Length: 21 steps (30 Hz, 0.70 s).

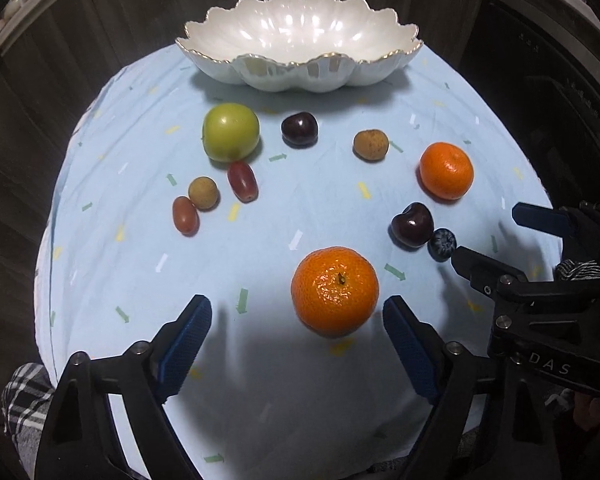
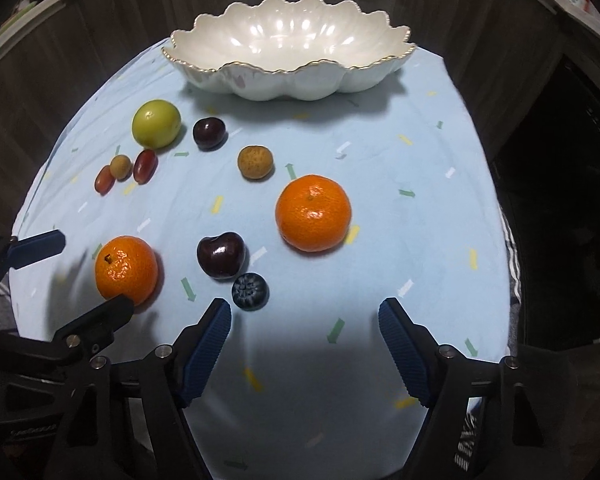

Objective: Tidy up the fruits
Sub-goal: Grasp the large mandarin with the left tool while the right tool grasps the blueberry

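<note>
Left gripper (image 1: 298,312) spread wide, holding nothing; near mandarin (image 1: 335,291) sits just ahead, between the fingertips and closer to the right one, contact unclear. Right gripper (image 2: 305,314) equally wide and bare, blueberry (image 2: 250,291) just beyond its left fingertip, beside a dark cherry (image 2: 221,254). Scalloped white bowl (image 1: 300,76) at far edge of the blue cloth (image 1: 112,264); other fruit lies loose between.
</note>
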Motion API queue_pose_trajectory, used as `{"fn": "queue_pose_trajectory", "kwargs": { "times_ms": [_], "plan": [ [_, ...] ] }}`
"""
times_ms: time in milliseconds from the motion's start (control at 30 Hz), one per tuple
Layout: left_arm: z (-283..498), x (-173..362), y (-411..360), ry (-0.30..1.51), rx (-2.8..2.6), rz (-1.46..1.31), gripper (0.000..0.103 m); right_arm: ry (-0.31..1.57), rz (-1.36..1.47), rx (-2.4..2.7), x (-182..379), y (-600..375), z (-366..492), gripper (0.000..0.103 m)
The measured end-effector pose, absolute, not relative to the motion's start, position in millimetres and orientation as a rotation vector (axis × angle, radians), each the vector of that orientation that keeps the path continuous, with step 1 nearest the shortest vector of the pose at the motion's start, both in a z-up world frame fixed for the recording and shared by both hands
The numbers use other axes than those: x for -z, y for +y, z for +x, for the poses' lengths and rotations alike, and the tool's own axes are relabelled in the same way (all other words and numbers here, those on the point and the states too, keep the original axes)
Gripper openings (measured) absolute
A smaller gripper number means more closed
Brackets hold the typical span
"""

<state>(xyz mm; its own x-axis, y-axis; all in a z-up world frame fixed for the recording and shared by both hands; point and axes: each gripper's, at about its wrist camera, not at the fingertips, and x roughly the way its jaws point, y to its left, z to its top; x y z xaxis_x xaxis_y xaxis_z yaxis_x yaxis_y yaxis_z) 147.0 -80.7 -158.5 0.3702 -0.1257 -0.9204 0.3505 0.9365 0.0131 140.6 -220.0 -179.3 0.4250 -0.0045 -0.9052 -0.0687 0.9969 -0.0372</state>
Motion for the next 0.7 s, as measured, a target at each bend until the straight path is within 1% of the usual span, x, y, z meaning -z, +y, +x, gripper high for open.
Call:
{"fn": "queue_pose_trajectory", "kwargs": {
  "times_ms": [67,200,300,400,433,567,700],
  "plan": [
    [149.2,161.6,-81.1,1.157,0.324,0.224,0.084,1.136,-0.089,-0.055,181.4,-217.4,143.9,0.075],
    [152.7,163.3,-82.4,1.153,0.337,0.222,0.084,1.152,-0.099,-0.08,185.7,-215.7,152.6,0.07],
    [155.5,164.7,-83.1,1.154,0.348,0.218,0.082,1.16,-0.093,-0.093,189.4,-215.8,157.7,0.068],
    [158.0,166.6,-84.2,1.159,0.366,0.209,0.076,1.167,-0.078,-0.104,191.6,-215.8,158.8,0.067],
    [158.5,167.3,-84.9,1.162,0.372,0.206,0.073,1.169,-0.072,-0.109,192.2,-215.9,159.0,0.066],
    [158.5,170.5,-88.5,1.18,0.391,0.197,0.064,1.176,-0.06,-0.131,192.5,-214.2,158.9,0.058],
    [159.6,173.1,-90.1,1.187,0.398,0.191,0.06,1.182,-0.053,-0.149,193.9,-212.1,158.9,0.054]
  ]
}}
